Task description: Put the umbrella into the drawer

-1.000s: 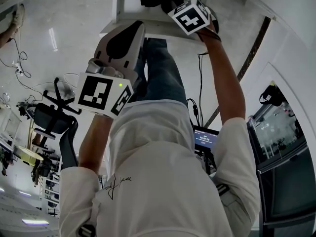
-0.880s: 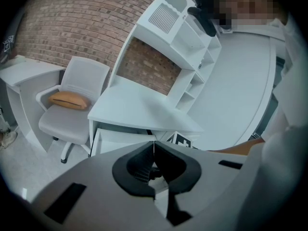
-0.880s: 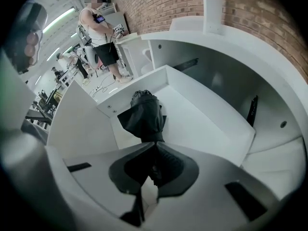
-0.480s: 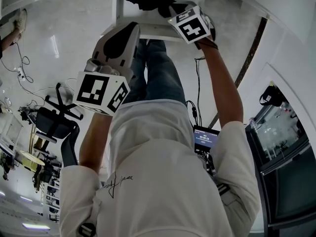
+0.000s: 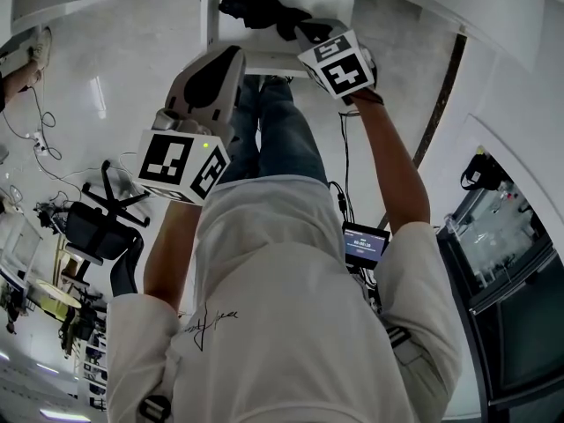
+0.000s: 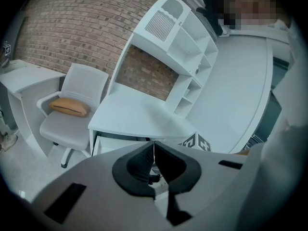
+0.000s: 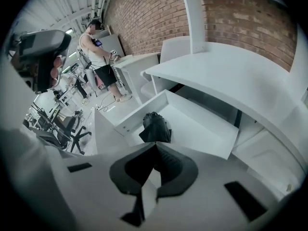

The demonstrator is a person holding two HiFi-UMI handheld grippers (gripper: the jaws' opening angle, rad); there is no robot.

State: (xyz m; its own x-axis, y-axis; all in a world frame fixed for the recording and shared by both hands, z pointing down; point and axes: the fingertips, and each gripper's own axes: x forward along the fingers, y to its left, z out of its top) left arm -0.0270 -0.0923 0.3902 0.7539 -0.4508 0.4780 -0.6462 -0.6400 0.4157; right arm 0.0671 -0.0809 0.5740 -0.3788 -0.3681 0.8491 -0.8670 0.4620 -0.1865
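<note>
The black folded umbrella [image 7: 155, 127] lies inside the open white drawer [image 7: 202, 129], toward its front left corner. In the head view the umbrella [image 5: 256, 5] shows at the top, in the drawer [image 5: 282, 60]. My right gripper [image 7: 155, 144] hangs just above the umbrella, shut, with nothing between its pads. From the head view, the right gripper [image 5: 304, 32] is at the drawer's near edge, apart from the umbrella. My left gripper [image 6: 154, 142] is shut and empty, pointing at the desk. In the head view the left gripper [image 5: 231, 53] hovers left of the drawer.
The drawer slides out from under a white desk [image 6: 139, 114] with a shelf unit [image 6: 178, 42] on it. A grey chair with a tan cushion [image 6: 70, 106] stands left of the desk. A person [image 7: 98, 52] stands farther back. A black office chair [image 5: 97, 218] and floor cables lie behind.
My right gripper has lifted up and back from the drawer, leaving the umbrella lying inside. More of the umbrella shows now. The left gripper has hardly moved.
</note>
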